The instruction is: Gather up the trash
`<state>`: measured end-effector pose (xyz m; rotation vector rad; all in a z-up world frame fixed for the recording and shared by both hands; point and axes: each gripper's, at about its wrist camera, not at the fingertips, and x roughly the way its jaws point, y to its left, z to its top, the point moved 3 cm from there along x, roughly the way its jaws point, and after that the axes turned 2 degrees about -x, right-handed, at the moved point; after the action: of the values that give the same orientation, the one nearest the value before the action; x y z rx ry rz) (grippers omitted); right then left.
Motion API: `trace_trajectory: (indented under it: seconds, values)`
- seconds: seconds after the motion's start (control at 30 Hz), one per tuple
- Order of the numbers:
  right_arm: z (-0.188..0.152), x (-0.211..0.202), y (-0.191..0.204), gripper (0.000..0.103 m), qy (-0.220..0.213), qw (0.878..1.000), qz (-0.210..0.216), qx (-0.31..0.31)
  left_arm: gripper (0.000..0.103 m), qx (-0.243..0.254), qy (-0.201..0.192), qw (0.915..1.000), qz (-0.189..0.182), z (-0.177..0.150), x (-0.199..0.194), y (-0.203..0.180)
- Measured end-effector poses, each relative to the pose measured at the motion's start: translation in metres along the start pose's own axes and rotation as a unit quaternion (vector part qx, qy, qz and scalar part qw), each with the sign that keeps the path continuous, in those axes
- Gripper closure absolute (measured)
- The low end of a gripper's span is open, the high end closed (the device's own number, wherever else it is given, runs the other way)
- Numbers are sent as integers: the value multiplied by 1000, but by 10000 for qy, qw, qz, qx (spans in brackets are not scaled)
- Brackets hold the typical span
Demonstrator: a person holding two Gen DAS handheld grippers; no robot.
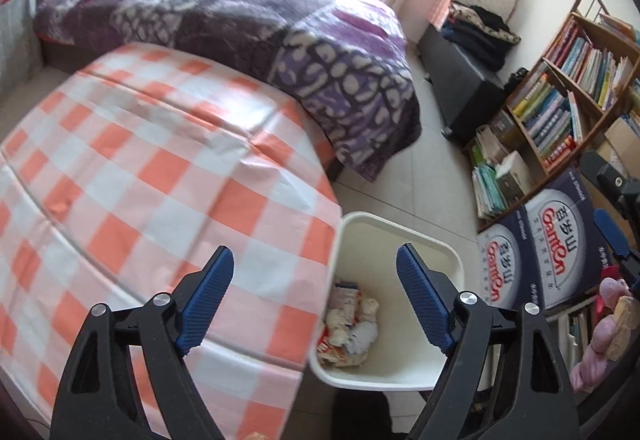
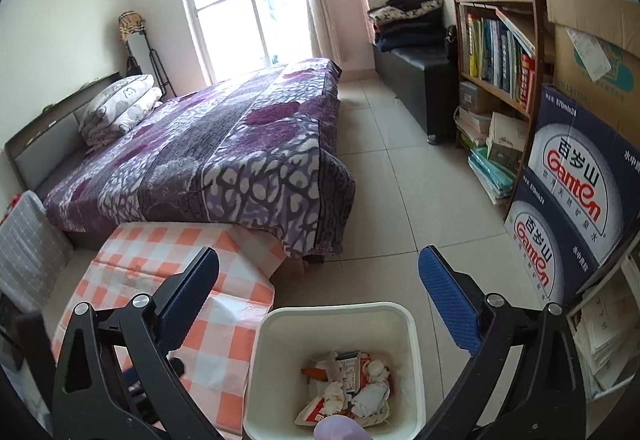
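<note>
A white waste bin [image 1: 362, 218] stands on the floor beside a table under an orange-and-white checked cloth [image 1: 160, 180]. Crumpled paper and wrappers [image 1: 352, 324] lie in its bottom. My left gripper [image 1: 314, 252] is open and holds nothing; it hangs over the table's edge and the bin's near side. My right gripper [image 2: 319, 252] is open too, above the bin [image 2: 340, 310], looking down on the trash [image 2: 348, 384]. One of its blue pads [image 1: 612, 236] shows at the right edge of the left wrist view. A pinkish shape [image 2: 336, 428] intrudes at the bottom of the right wrist view.
A bed with a purple patterned blanket [image 2: 240, 144] runs behind the table. To the right stand a bookshelf [image 2: 496, 40], stacked blue water cartons [image 2: 572, 184] and a black bench with folded clothes [image 2: 412, 60]. Tiled floor [image 2: 400, 200] lies between bed and shelf.
</note>
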<state>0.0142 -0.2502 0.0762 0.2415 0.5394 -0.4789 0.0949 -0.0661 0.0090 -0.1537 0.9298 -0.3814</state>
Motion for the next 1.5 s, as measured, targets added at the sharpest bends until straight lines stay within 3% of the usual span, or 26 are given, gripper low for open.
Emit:
trace_trajectory:
  seconds: [0.13,0.2,0.27,0.3,0.33,0.37,0.43,0.47,0.6,0.7,0.9,1.5]
  values:
    - [-13,-15,45,7,-241,9978,-109,-603,10,-67,-917,9917,903,5,-53,40]
    - [-22,-22,66,7,-266,9958,-124,-871,7,-101,-1493,9780,1451,1,-83,59]
    - [-35,-33,86,7,-350,9931,-83,-1114,7,-77,-2114,9585,1913,-4,-113,73]
    - [-40,-38,93,7,-399,9923,-58,-1167,7,-99,-2344,9496,2080,-7,-125,80]
    - [-48,-45,102,7,-484,9913,9,-1226,7,-193,-2375,9460,2196,-10,-133,87]
    - [-53,-48,108,7,-523,9909,56,-1240,7,-353,-2234,9488,2207,-10,-136,96]
    - [-63,-52,119,7,-490,9911,198,-1223,7,-628,-1725,9636,1944,-12,-130,113]
    - [-67,-51,125,7,-412,9912,293,-1224,7,-715,-1615,9650,1936,-14,-128,120]
    - [-80,-44,147,7,-164,9886,427,-1437,7,-551,-1768,9528,2406,-22,-125,129]
    - [-87,-39,158,7,-79,9873,432,-1525,7,-485,-1744,9483,2607,-28,-119,133]
    - [-94,-30,170,7,70,9868,467,-1549,7,-560,-1439,9521,2638,-34,-104,146]
    - [-98,-16,167,7,261,9868,425,-1538,7,-591,-1200,9581,2533,-30,-85,144]
